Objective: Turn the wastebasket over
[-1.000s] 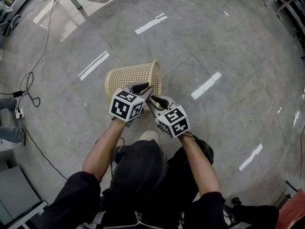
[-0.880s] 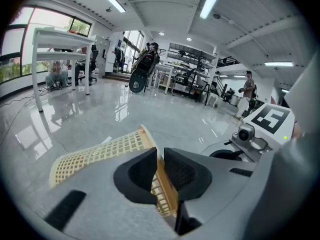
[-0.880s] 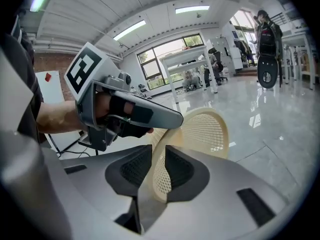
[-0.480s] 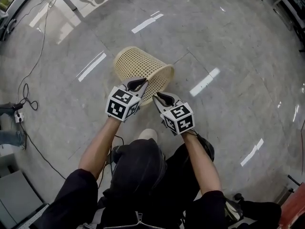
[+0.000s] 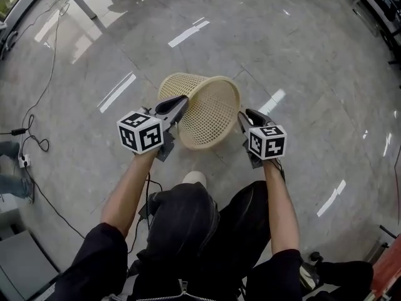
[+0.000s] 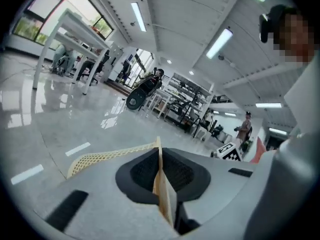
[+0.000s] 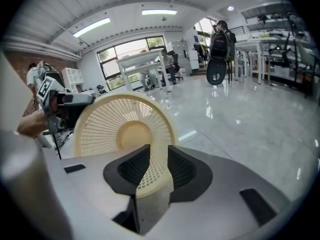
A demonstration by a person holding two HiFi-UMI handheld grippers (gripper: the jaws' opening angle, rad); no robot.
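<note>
The cream mesh wastebasket (image 5: pixel 207 115) hangs tilted above the grey floor with its mouth turned toward me. My left gripper (image 5: pixel 182 100) is shut on the left side of its rim. In the left gripper view the thin rim (image 6: pixel 100 156) runs edge-on between the pads of the left gripper (image 6: pixel 160 156), whose jaws have just been closing. My right gripper (image 5: pixel 242 114) sits on the opposite, right side of the rim. Its jaws have just been opening. In the right gripper view the wastebasket (image 7: pixel 125 129) has its mesh wall between the right gripper (image 7: pixel 159 156), and both pads touch it.
Cables (image 5: pixel 34 137) and a power strip (image 5: pixel 25 162) lie on the floor at the left. My shoe (image 5: pixel 195 178) is just below the basket. Table legs (image 5: pixel 81 2) stand at the top left. A white table (image 7: pixel 145 59) and shelving stand farther off.
The basket has come up off the floor and swung its mouth toward me. The right gripper went from beside the left one to the rim's right side. The left gripper rose.
</note>
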